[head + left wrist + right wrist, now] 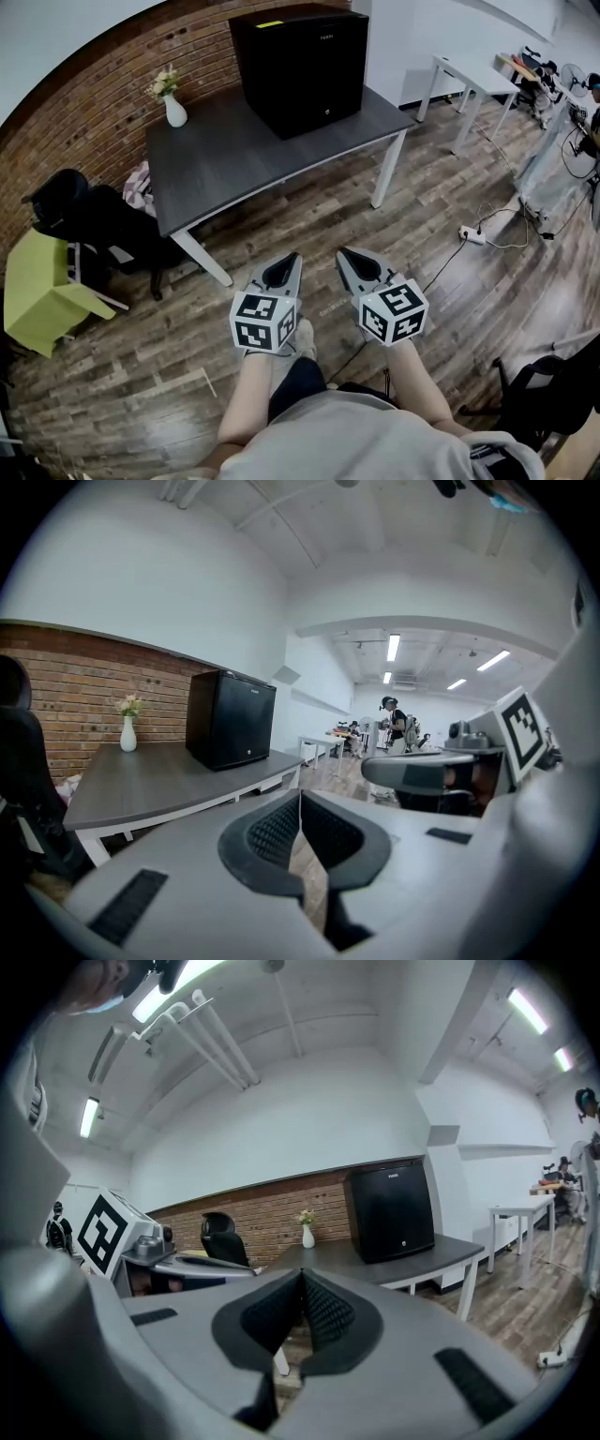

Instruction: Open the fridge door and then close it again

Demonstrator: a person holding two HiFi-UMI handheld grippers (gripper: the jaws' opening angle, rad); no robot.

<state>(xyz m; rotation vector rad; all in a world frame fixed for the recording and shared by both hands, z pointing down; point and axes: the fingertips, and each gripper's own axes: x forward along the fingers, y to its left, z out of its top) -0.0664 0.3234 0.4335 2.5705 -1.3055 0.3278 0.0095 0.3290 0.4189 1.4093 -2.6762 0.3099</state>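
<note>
A small black fridge (302,66) stands on the dark grey table (234,155) with its door closed; it also shows in the left gripper view as the fridge (230,719) and in the right gripper view as the fridge (391,1212). My left gripper (287,262) and right gripper (349,256) are side by side over the wooden floor, well short of the table's front edge. Both point toward the table. Each has its jaws shut with nothing between them.
A white vase with flowers (172,103) stands at the table's far left corner. A black office chair (89,220) and a yellow-green box (42,291) sit to the left. A power strip with cable (472,234) lies on the floor to the right. White desks (469,80) stand beyond.
</note>
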